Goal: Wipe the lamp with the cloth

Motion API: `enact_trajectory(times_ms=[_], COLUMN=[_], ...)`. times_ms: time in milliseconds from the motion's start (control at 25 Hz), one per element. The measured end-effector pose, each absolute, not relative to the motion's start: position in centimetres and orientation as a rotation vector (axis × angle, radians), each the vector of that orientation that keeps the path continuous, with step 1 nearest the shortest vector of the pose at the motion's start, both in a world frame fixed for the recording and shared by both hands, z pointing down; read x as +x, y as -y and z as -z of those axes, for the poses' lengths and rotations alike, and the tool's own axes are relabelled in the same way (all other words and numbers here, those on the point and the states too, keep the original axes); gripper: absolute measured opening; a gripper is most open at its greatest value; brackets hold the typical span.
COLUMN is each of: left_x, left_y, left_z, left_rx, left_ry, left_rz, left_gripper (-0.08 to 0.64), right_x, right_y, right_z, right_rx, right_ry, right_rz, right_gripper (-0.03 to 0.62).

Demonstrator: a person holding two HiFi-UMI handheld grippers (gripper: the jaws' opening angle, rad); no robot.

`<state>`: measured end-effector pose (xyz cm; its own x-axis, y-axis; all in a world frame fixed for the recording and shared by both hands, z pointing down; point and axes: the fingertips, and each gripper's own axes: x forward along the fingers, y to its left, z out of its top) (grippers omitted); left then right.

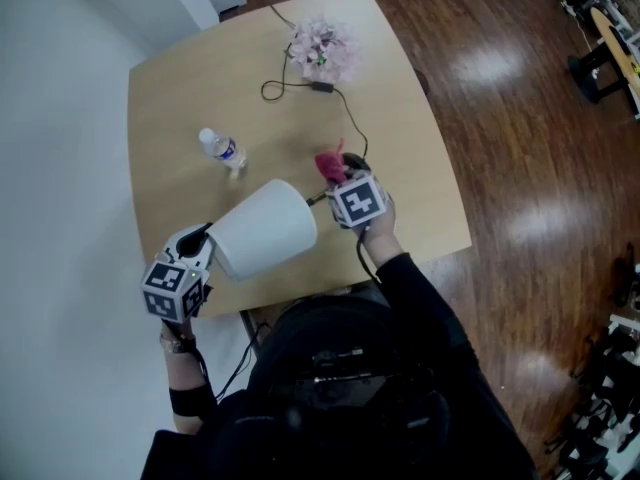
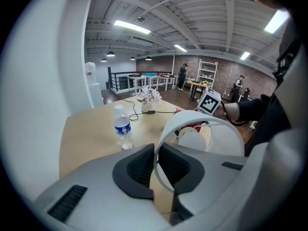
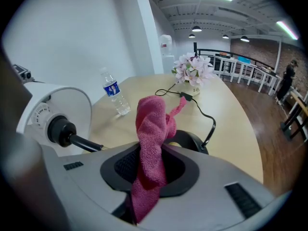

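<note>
Table, light wood with rounded corners, fills the upper middle of the head view, on a dark wood floor. White lamp sits at the table's near edge, centre frame. It is tipped over, so the shade's open rim faces lower left. Its black round base shows just behind the right jaws in the right gripper view. Left gripper is at lower left, jaws clamped on the shade's thin rim, one pad inside and one outside. Right gripper is just right of the shade, jaws closed on a pink cloth. The cloth bunches up above the pads, with a tail hanging below. From this angle, can't tell if cloth touches the lamp. Pink-white flower bunch is at the far table edge, top centre. Clear water bottle with blue label stands upright, upper left of the shade, apart from it. Black cable loops from the flowers toward the lamp base.
</note>
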<state>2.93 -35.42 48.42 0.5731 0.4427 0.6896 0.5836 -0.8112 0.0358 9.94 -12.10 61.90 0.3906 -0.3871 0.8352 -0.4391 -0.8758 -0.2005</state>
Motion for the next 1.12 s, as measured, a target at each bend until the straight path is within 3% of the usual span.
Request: enact_trajectory(times_ms=[480,1120], left_x=[3.4,3.0], left_y=[35.3,35.5], left_z=[-48.0,-48.7], left_rx=[-2.589,-2.599], left_ry=[0.849,0.838], left_rz=[1.075,1.102], left_gripper=[0.04,0.04], right_x=[7.8,10.5], right_y=[17.6,11.3], right_z=[-57.0,-61.4], right_rx=[2.671,2.627], right_ry=[1.067,0.842], right_rz=[-1.442,-1.499], right_gripper=[0.084,0.086])
